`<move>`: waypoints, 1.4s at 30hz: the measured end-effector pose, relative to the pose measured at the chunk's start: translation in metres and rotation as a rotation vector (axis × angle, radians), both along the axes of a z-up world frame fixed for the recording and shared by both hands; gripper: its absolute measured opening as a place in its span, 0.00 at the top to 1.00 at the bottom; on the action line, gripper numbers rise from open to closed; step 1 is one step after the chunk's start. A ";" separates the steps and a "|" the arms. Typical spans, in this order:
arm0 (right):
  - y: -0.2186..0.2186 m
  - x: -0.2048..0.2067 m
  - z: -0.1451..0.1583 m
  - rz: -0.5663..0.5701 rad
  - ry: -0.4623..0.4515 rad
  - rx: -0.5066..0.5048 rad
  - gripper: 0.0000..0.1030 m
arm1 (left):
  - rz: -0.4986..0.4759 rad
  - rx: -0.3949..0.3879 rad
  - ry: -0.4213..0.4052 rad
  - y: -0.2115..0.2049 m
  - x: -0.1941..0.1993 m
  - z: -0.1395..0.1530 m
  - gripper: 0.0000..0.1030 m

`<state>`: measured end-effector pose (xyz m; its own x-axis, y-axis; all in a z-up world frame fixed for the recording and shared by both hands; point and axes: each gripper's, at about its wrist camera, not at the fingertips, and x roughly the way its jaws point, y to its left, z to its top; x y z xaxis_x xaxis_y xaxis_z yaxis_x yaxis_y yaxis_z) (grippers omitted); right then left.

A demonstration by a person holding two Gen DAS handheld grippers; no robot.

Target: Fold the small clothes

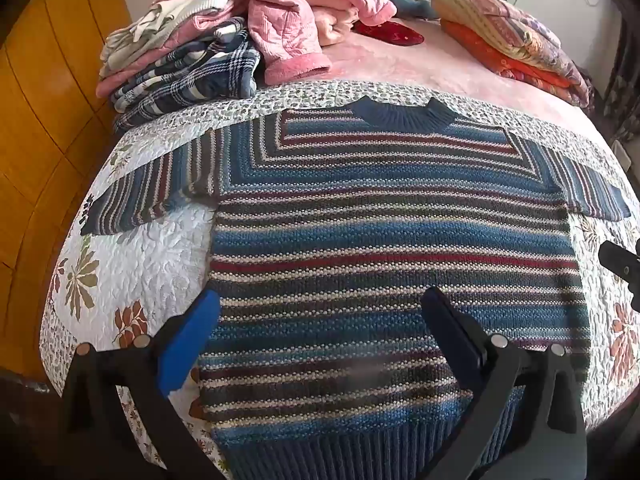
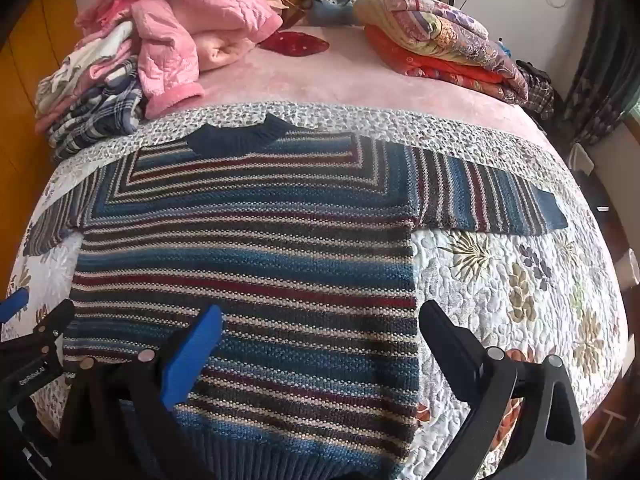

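Note:
A striped knit sweater in blue, grey, red and cream lies flat on a floral quilt, navy collar away from me, both sleeves spread out sideways. My left gripper hovers open above the sweater's lower left part, near the ribbed hem. In the right wrist view the same sweater fills the middle, and my right gripper stands open above its lower right side edge. Neither gripper holds any cloth. The left gripper's tip shows at the left border of the right view.
A pile of pink and plaid clothes sits at the far left of the bed. Folded patterned blankets lie at the far right on a pink bedspread. A red item rests between them. A wooden floor lies to the left.

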<state>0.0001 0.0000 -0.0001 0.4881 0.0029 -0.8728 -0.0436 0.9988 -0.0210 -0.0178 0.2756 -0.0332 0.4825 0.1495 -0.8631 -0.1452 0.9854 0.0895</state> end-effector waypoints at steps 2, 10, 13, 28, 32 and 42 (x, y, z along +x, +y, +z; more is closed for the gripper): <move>0.000 0.000 0.000 -0.001 -0.001 -0.002 0.04 | -0.001 -0.002 0.000 0.000 0.000 0.000 0.03; 0.002 -0.001 -0.005 -0.003 0.004 -0.004 0.04 | 0.002 -0.003 0.001 0.001 0.001 0.001 0.03; -0.003 -0.002 -0.011 -0.005 0.017 0.009 0.04 | -0.001 0.000 0.000 0.000 0.002 0.000 0.03; 0.002 -0.003 -0.014 0.022 0.007 0.026 0.04 | 0.027 -0.020 -0.024 0.009 -0.003 0.001 0.03; 0.001 -0.002 -0.014 0.007 0.000 0.015 0.04 | 0.023 -0.012 -0.026 0.008 -0.004 0.001 0.03; -0.001 -0.001 -0.017 0.001 0.005 0.024 0.04 | 0.025 -0.013 -0.025 0.008 -0.003 0.002 0.03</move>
<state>-0.0010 -0.0010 -0.0167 0.4840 0.0246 -0.8747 -0.0443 0.9990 0.0036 -0.0211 0.2834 -0.0312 0.5004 0.1506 -0.8526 -0.1714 0.9825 0.0729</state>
